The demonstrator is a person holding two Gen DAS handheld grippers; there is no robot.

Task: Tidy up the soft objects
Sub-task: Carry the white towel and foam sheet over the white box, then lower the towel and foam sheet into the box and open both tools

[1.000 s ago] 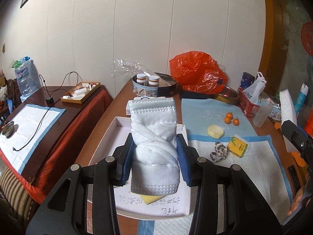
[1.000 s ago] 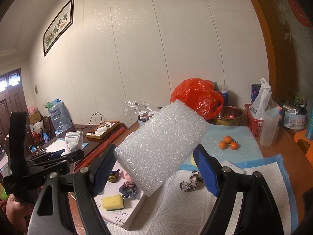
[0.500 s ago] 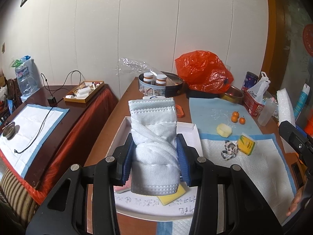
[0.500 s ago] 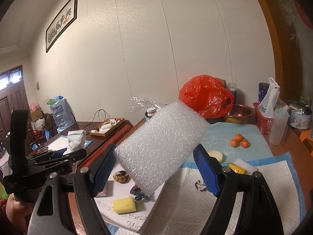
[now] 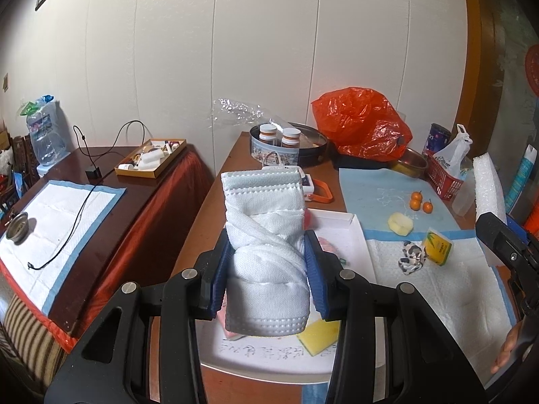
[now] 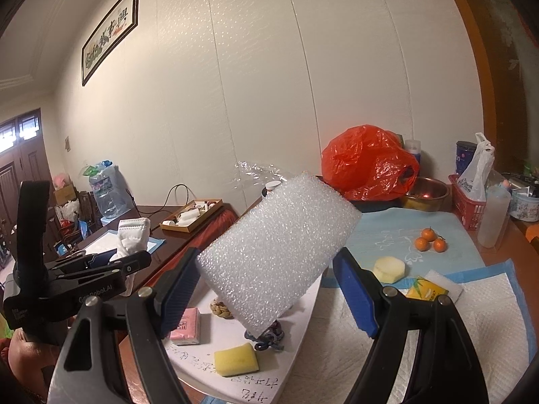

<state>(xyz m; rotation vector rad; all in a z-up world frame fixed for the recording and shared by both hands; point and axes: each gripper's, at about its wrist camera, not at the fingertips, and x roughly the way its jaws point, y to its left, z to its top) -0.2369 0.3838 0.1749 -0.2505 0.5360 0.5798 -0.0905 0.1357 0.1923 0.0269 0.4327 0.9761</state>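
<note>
Both hands slid nearer the white tray (image 6: 296,343), left gripper (image 5: 267,276) squeezing the soft towel (image 5: 266,235) mid-roll, right gripper (image 6: 266,289) clamping light foam (image 6: 279,252) edgewise.

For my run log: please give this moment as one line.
left gripper: holds sock | right gripper: holds foam block | both above white tray

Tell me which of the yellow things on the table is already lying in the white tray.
The plain yellow sponge, at the near end of the white tray. The yellow tissue pack with a green print and the pale round sponge both lie outside it, on the pads.
</note>
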